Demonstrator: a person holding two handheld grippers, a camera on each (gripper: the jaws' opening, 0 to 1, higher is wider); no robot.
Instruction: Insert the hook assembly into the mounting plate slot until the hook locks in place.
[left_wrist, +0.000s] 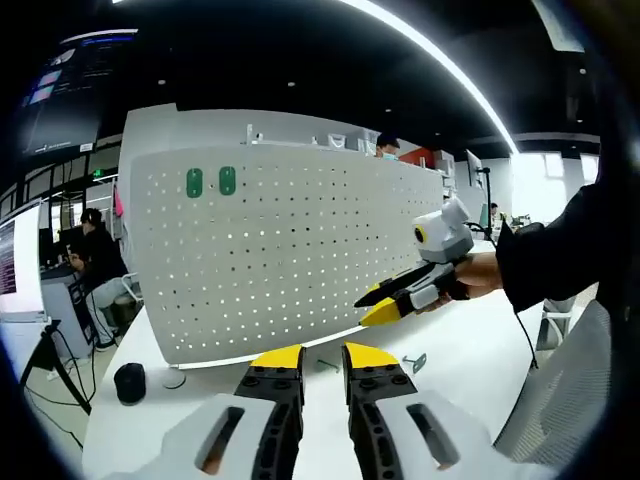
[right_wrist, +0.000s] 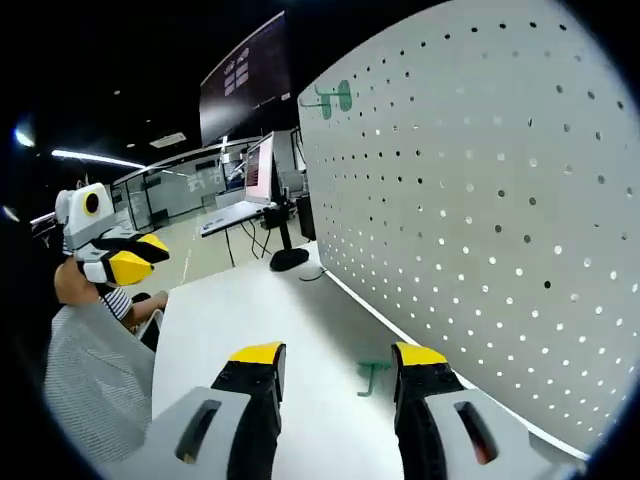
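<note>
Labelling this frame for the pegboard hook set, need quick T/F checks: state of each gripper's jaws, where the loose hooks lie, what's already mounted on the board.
1. The right gripper holds a hook. False: its jaws stand open and empty; a small green hook lies on the white table between them.
2. Two green oval pieces sit near the upper left of the white perforated pegboard in the left gripper view. True.
3. The left gripper has its jaws open. True.
4. The pegboard lies flat on the table. False: it stands upright.
5. A small grey hook lies on the table near the board's foot. True.
</note>
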